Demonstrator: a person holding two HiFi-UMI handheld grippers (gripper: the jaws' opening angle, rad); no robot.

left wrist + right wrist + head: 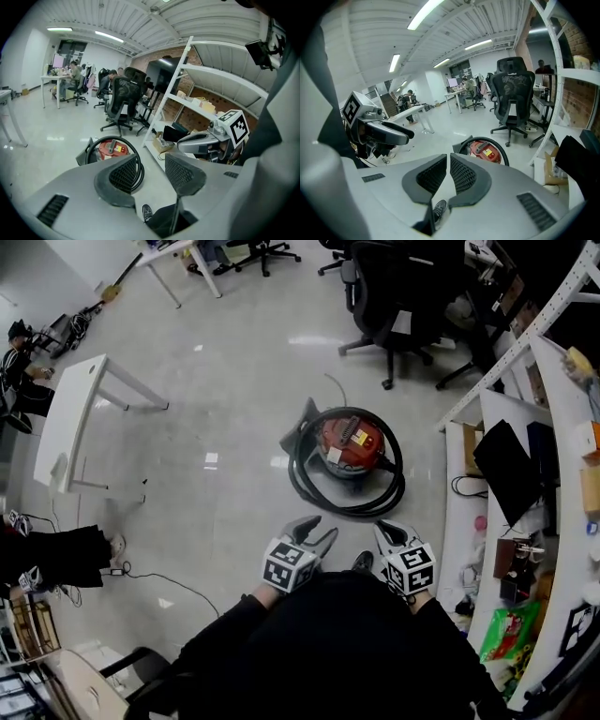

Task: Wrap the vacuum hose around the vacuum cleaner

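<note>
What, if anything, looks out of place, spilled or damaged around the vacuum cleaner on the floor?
Nothing stands out. The black hose lies coiled around the red vacuum cleaner, with its grey nozzle beside the body. No spill or visible damage.

No legible text or numbers anywhere.

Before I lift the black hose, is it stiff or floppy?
Probably floppy: the hose lies in loose loops around the vacuum, so it would likely sag and uncoil when lifted. On the glossy floor it may slide easily.
</note>
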